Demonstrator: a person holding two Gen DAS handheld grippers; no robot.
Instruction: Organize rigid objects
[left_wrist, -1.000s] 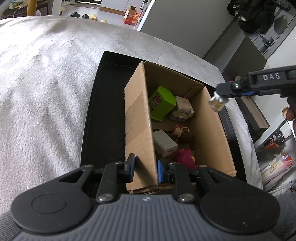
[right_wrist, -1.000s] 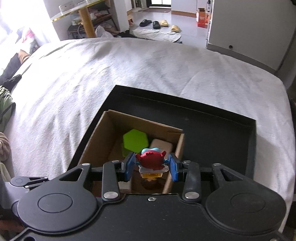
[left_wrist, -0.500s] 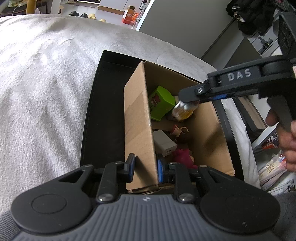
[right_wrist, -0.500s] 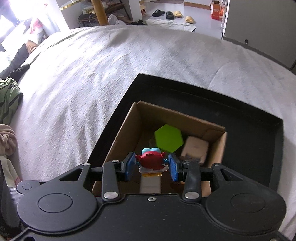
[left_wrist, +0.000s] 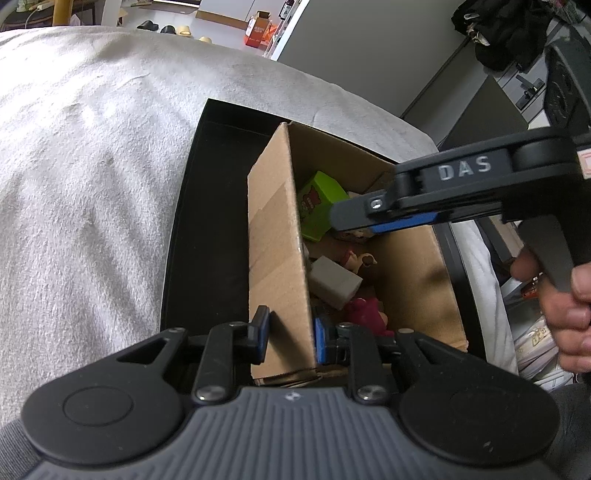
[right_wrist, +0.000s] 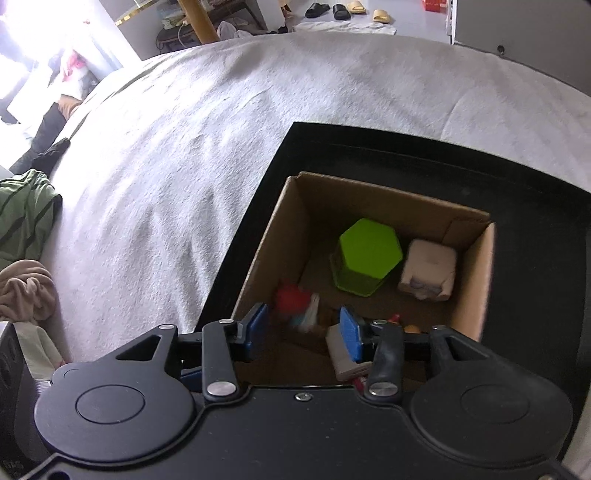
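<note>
A cardboard box (left_wrist: 277, 240) stands in a black tray (left_wrist: 210, 221) on a grey blanket. My left gripper (left_wrist: 290, 332) is shut on the box's near wall. My right gripper (right_wrist: 303, 325) hangs over the box (right_wrist: 369, 192) with its jaws opening. A small red figure (right_wrist: 293, 306), blurred, is below and free of the pads, inside the box. The left wrist view shows the right gripper (left_wrist: 369, 218) from the side, above the box. Inside lie a green hexagonal box (right_wrist: 369, 254), a beige cube toy (right_wrist: 428, 269), a white block (left_wrist: 334, 282) and a pink figure (left_wrist: 365, 314).
The black tray (right_wrist: 406, 151) has bare floor to the right of and behind the box. The grey blanket (right_wrist: 184, 166) spreads around it. Clothes (right_wrist: 26, 218) lie off the bed at the left. A person's hand (left_wrist: 565, 306) holds the right gripper's handle.
My right gripper came forward and down over the box. Its jaws spread, and the red figure left them and dropped into the box. The left gripper kept its hold on the wall.
</note>
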